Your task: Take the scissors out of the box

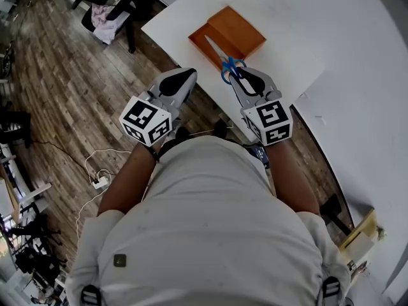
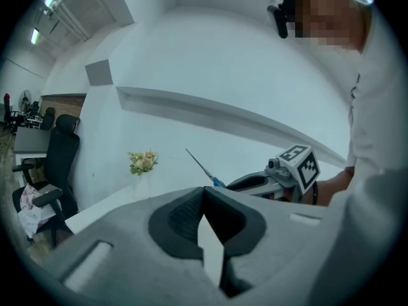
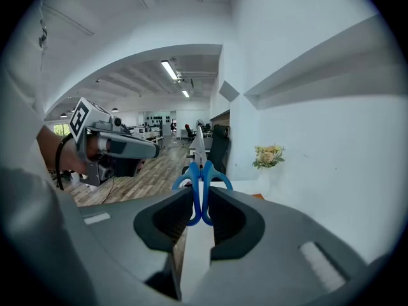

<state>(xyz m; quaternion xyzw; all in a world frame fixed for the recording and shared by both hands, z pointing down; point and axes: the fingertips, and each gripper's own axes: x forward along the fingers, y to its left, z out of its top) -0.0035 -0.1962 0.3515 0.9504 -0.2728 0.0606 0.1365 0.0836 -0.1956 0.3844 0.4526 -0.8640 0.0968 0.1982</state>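
Blue-handled scissors (image 1: 220, 55) hang in the air over the open orange box (image 1: 241, 29), blades pointing away from me. My right gripper (image 1: 237, 74) is shut on them. In the right gripper view the two blue handle loops (image 3: 201, 190) sit pinched between the jaws and the blades stick up beyond them. My left gripper (image 1: 185, 76) floats at the near table edge, left of the scissors, and touches nothing. In the left gripper view its jaws (image 2: 204, 193) meet at the tips with nothing between them, and the scissor blade (image 2: 199, 164) shows beyond.
The box lies on a white table (image 1: 299, 24) against a white wall. A small vase of flowers (image 3: 268, 155) stands at the table's far end. A black chair (image 1: 118, 11) stands beyond the table's left corner, and a power strip (image 1: 99, 182) with cables lies on the wooden floor.
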